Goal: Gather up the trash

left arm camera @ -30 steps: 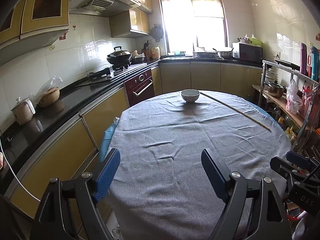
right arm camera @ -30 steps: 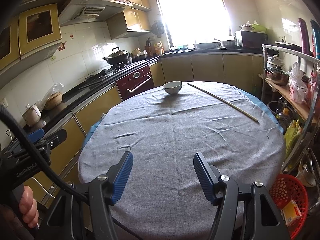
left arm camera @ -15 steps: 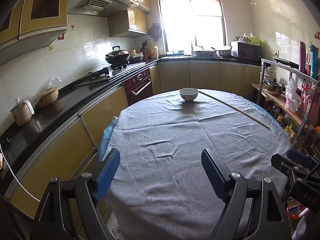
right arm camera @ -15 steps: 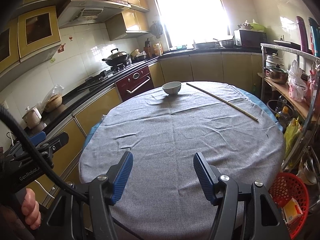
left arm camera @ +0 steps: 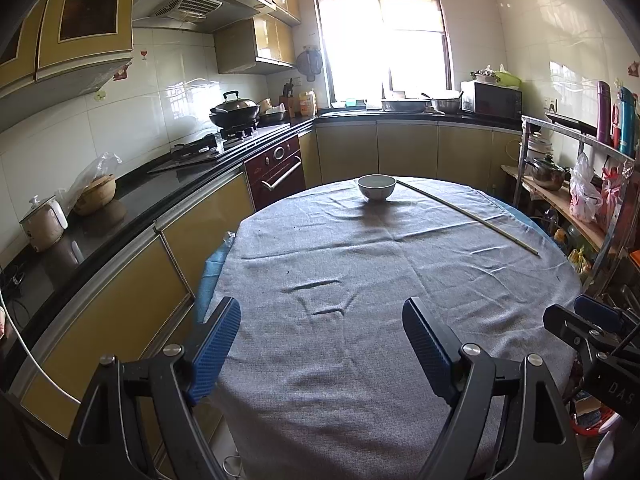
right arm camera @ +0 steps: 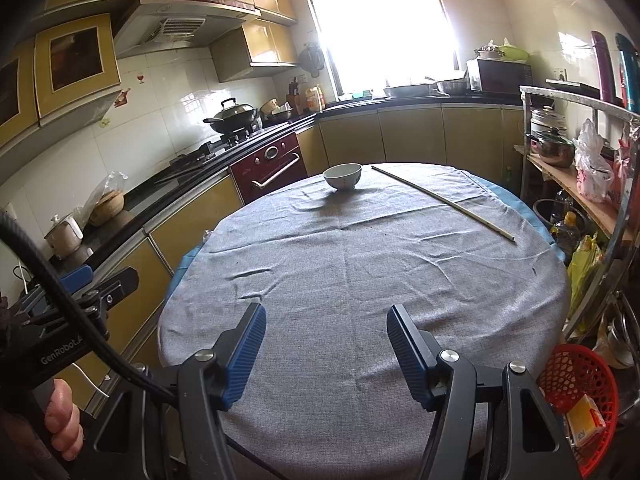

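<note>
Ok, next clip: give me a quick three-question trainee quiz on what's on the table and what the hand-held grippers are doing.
1. True or false: the left hand-held gripper and the right hand-held gripper are both open, with nothing between their fingers.
2. What lies on the tablecloth besides the bowl?
A. a spoon
B. a long thin stick
C. a plate
3. Fill in: the red basket sits beside the table, low on the ____ of the right wrist view.

Key: 1 true; 2 B; 3 right.
</note>
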### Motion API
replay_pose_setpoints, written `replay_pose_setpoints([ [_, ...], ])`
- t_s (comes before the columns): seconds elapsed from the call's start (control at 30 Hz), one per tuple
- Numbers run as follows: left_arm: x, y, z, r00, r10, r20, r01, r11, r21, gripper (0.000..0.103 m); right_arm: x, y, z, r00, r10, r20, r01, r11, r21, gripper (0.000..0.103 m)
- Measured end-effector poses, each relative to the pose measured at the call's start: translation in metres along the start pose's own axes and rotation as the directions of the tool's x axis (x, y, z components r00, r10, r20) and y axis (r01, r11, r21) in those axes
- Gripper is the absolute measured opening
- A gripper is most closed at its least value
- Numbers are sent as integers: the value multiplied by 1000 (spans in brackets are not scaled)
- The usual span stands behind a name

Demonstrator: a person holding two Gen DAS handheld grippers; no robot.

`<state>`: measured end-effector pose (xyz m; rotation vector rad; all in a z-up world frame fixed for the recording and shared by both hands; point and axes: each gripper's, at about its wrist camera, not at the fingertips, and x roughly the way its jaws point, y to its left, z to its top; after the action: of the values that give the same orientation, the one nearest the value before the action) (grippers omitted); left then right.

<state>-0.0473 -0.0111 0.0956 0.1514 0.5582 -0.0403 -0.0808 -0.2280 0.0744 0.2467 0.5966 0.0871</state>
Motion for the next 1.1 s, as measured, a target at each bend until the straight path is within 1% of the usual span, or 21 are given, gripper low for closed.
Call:
replay_pose_setpoints([
  [1.1,0,-1,-1,1000,-1,-6,2,1000,4,84,0,-1,-1,1000,1,-5,-1,1000,8,67],
])
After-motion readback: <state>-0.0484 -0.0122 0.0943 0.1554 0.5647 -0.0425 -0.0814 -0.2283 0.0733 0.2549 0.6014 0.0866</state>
